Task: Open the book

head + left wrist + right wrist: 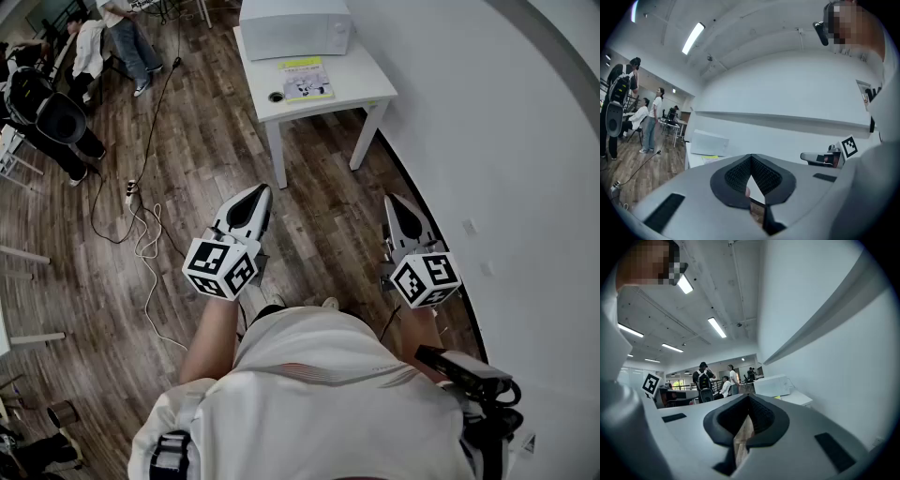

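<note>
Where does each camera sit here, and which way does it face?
Head view: on the person's head, looking steeply down at the wood floor; shows shirt, forearms, left gripper, right gripper.
Left gripper view: rides the left gripper, facing about level toward the white table and wall; its shut jaws show.
Right gripper view: rides the right gripper, same heading; its shut jaws show.
Shared: all three show the microwave on that table.

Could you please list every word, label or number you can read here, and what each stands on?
No text is legible.
The book: cover print too small to read.
The microwave: no readable brand.
The marker cubes: black-and-white patterns only, no words.
</note>
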A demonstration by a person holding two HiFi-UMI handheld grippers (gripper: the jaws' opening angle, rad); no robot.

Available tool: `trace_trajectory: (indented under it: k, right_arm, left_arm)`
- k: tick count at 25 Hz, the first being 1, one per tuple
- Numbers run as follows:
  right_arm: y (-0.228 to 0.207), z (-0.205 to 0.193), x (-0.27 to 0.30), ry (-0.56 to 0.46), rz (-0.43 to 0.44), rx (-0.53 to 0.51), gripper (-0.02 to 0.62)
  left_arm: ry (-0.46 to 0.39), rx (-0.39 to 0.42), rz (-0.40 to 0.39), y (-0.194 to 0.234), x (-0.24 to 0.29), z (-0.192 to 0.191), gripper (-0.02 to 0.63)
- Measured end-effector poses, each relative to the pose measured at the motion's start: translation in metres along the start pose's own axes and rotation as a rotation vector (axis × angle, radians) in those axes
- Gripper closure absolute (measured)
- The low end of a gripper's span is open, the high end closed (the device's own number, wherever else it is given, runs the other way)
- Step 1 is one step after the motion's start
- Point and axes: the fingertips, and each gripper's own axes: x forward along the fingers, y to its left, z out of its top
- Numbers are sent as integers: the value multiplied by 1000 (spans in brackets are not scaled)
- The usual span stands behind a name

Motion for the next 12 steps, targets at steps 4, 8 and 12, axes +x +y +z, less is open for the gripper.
trace_trajectory:
  k: [4, 8, 12]
  right_arm:
    - [4, -3, 4, 10, 16, 5, 592]
    - [7, -8, 6, 22, 33, 11, 594]
    - [7, -13, 9, 46, 56, 9, 592]
  left_arm:
    - [0, -6, 8, 1, -2, -1, 595]
    - [-4, -17, 8, 0, -6, -3, 595]
    - [-10, -15, 44, 5, -15, -3, 595]
